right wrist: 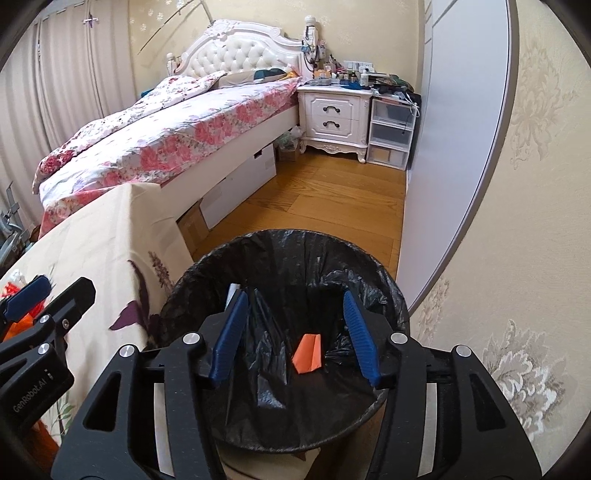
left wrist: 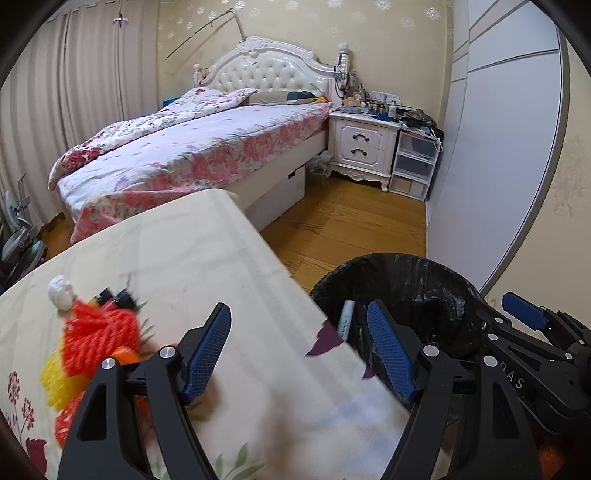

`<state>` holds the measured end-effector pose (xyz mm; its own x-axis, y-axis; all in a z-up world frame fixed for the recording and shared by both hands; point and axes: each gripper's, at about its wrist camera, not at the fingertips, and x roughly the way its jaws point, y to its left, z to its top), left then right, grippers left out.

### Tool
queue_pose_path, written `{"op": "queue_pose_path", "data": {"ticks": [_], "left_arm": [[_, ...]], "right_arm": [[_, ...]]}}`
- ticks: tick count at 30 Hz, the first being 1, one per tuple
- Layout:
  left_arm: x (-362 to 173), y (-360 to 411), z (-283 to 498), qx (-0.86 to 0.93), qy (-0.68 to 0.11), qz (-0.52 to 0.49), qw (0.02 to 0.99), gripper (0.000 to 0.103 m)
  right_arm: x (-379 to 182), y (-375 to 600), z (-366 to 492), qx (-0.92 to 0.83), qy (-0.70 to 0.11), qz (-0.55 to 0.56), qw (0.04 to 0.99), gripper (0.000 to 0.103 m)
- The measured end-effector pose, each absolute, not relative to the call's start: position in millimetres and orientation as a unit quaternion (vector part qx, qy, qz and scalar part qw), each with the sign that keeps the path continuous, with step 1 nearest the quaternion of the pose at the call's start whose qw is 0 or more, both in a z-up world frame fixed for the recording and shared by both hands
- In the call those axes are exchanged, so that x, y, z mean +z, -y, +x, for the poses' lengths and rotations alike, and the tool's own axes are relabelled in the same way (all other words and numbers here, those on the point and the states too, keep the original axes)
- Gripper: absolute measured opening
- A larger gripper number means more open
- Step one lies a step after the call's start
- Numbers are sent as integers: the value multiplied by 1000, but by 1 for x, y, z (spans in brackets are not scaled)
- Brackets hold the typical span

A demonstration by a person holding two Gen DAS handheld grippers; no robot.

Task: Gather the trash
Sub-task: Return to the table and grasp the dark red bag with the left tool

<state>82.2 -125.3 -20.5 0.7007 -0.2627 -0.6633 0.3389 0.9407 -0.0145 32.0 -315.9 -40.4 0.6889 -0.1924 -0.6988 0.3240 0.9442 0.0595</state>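
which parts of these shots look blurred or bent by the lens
Left wrist view: the red rope bundle and tablecloth are smeared by motion, while the bed stays sharp. Right wrist view: mostly crisp, down to the orange scrap in the bin; the fisheye bows the wardrobe edge.

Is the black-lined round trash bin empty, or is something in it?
Not empty: the black-lined bin holds an orange folded paper piece at the bottom.

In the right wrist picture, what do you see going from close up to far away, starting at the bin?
Bin with orange paper inside → wooden floor → white nightstand → patterned wall.
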Motion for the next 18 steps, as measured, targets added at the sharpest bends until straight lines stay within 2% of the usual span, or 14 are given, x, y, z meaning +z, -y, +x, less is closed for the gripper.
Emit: {"op": "queue_pose_path", "data": {"ticks": [7, 18], "left_arm": [[-11, 78, 56, -132, -349, 43, 927, 74], [-16, -2, 26, -62, -359, 23, 931, 74]], "right_arm": [[-35, 280, 16, -107, -369, 71, 920, 59], [-33, 218, -2, -46, -376, 40, 925, 59]]}}
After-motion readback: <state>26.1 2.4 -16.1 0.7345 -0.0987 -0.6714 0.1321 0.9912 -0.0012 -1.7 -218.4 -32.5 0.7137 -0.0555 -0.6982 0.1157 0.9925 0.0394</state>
